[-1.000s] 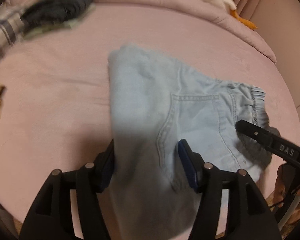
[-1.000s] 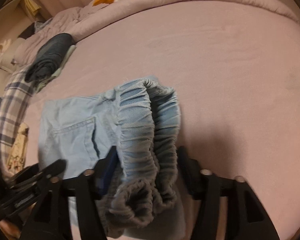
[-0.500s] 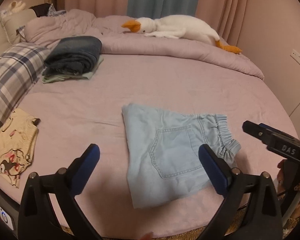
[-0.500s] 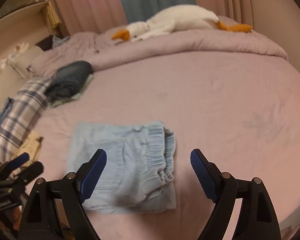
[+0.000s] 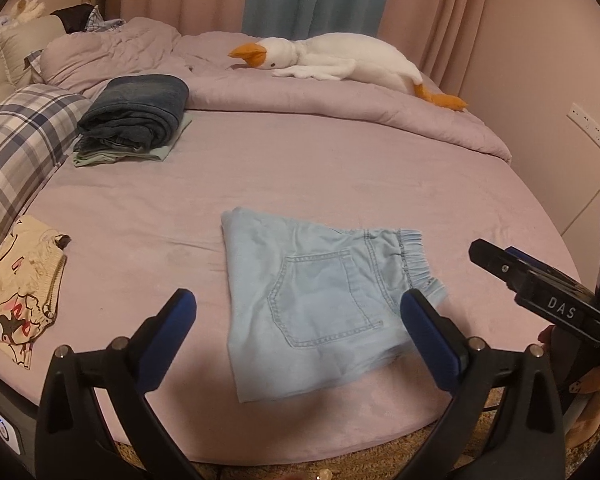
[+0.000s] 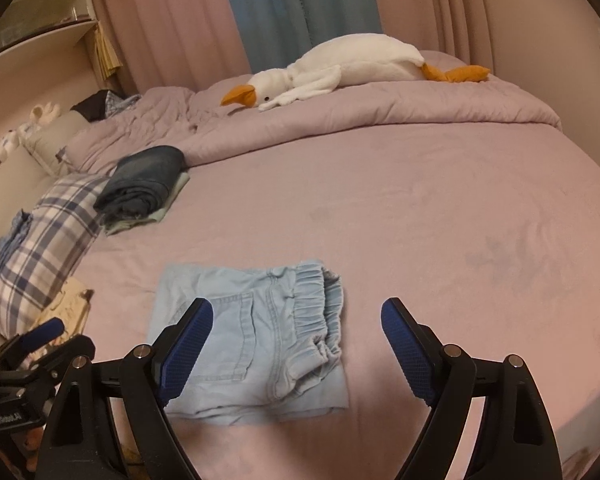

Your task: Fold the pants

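Note:
Light blue denim pants (image 5: 320,304) lie folded in a compact rectangle on the pink bed (image 5: 340,172), back pocket up and elastic waistband to the right. My left gripper (image 5: 298,300) hovers above them near the bed's front edge, jaws wide open and nothing between the pads. In the right wrist view the same pants (image 6: 260,344) lie under and left of my right gripper (image 6: 298,306), which is also wide open and holds nothing. Both grippers hang clear of the cloth.
A stack of folded dark jeans (image 5: 136,112) sits at the back left beside a plaid pillow (image 5: 20,140). A cream printed garment (image 5: 16,292) lies at the left edge. A white goose plush (image 5: 332,60) rests on the bunched duvet (image 5: 340,100) at the back.
Both grippers were shut on the pants; they have opened, let go and lifted back from the bed. The pants now lie folded flat on the sheet.

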Motion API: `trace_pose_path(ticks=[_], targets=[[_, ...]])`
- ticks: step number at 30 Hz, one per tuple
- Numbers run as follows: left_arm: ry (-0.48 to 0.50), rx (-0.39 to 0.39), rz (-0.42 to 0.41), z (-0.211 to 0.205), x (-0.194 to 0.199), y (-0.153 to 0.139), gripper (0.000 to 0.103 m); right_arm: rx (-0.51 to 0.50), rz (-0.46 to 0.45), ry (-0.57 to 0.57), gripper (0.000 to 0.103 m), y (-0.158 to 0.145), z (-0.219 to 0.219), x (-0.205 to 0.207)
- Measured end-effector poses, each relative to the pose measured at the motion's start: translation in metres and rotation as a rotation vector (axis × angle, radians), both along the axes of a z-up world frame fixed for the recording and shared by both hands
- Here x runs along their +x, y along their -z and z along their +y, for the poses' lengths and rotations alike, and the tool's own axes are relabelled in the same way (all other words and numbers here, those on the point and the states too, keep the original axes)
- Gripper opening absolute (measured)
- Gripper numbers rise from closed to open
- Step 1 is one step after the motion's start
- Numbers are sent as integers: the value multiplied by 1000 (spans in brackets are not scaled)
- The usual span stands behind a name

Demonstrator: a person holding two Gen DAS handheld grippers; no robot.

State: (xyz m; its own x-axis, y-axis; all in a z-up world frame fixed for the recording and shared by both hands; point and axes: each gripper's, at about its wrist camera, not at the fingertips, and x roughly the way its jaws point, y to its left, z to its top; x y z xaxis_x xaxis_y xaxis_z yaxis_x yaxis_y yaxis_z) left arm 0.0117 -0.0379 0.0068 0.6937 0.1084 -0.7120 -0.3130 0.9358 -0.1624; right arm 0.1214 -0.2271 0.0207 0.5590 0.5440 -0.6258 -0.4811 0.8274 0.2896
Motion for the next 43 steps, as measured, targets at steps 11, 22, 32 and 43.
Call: trace_pose_path(ticks=[11,22,32,43], targets=[[-8,-10,18,2,2,4,102,-42,-31,4,86,-1,6,-8],[-15,-5,28,0,2,7,101,-60,-43,-1,86,-3,10,-12],[-11,-7,37,-3,2,9,102,-81,-49,18,86,-3,9,-13],[-8,-16,44,-5,2,11,103,-84,-41,14,86,-2,9,-13]])
